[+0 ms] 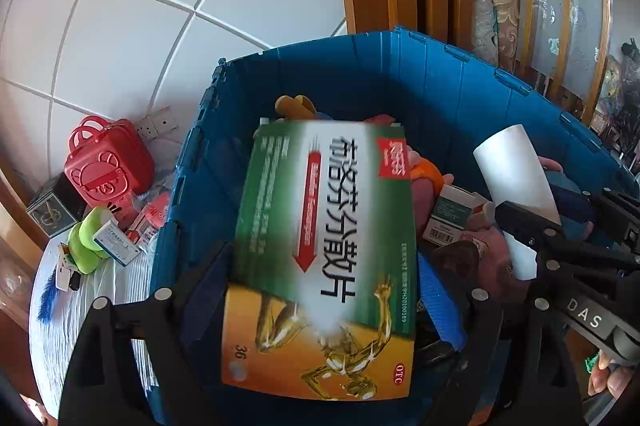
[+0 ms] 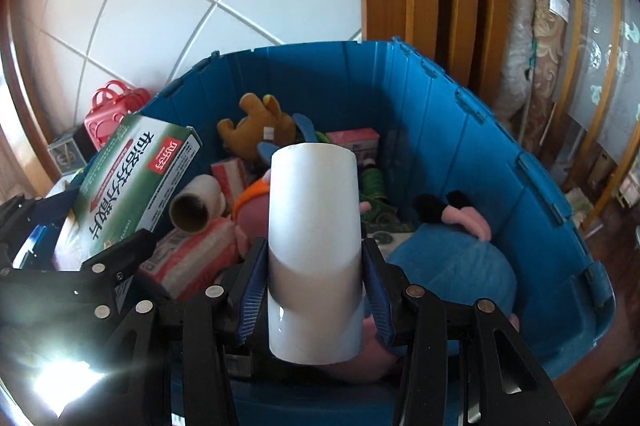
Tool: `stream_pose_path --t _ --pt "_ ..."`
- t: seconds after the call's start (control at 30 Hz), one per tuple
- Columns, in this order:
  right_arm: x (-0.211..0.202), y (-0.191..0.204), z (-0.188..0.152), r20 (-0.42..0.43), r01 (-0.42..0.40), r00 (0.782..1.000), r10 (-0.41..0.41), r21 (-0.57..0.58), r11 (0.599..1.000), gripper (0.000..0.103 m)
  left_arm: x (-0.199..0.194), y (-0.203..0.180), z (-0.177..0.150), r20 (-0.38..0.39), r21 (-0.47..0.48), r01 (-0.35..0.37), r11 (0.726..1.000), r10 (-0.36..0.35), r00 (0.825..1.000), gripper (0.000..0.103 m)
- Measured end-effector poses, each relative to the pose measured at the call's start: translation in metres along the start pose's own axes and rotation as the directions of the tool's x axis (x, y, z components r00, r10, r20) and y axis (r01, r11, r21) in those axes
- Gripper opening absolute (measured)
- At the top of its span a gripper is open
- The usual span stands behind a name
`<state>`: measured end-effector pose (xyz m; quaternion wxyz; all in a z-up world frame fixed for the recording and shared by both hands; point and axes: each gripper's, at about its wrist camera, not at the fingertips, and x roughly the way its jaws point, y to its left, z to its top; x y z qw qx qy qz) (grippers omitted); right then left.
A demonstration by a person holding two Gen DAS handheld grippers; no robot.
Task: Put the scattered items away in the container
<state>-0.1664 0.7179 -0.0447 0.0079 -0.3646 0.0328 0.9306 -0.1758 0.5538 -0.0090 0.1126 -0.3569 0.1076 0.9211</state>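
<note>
Squarely between jaws, white tube (image 2: 314, 250), medicine box (image 1: 324, 250)

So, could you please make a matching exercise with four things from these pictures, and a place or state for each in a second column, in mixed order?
Things:
1. green medicine box
2. white roll
3. red case
4. brown plush toy

Places:
a. lying inside the blue bin
b. held by the right gripper
c. outside the bin, by the wall
d. held by the left gripper

Pairs: 1-d, 2-b, 3-c, 4-a
</note>
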Motion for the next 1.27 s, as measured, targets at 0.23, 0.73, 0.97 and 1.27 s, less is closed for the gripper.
stream_pose_path --t 0.23,0.73,0.97,1.27 --pt "-0.006 -0.002 -0.003 0.006 0.044 0.999 -0.044 -0.003 0.999 0.064 -0.018 -0.005 0.000 0.037 0.014 -0.005 1.000 0.004 0.999 0.097" --pt "-0.100 0.020 -0.014 0.148 0.128 0.981 -0.128 0.013 0.992 0.103 -0.100 0.033 -0.031 0.134 -0.072 -0.011 0.997 0.021 0.991 0.098" --pt "-0.138 0.041 -0.033 0.139 0.146 0.979 -0.147 0.015 0.989 0.103 -0.123 0.051 -0.053 0.101 -0.116 0.111 0.987 -0.100 0.990 0.098" --pt "-0.163 0.060 -0.053 0.152 0.161 0.975 -0.162 0.025 0.987 0.103 -0.150 0.051 -0.066 0.137 -0.087 0.085 0.993 -0.073 0.988 0.098"
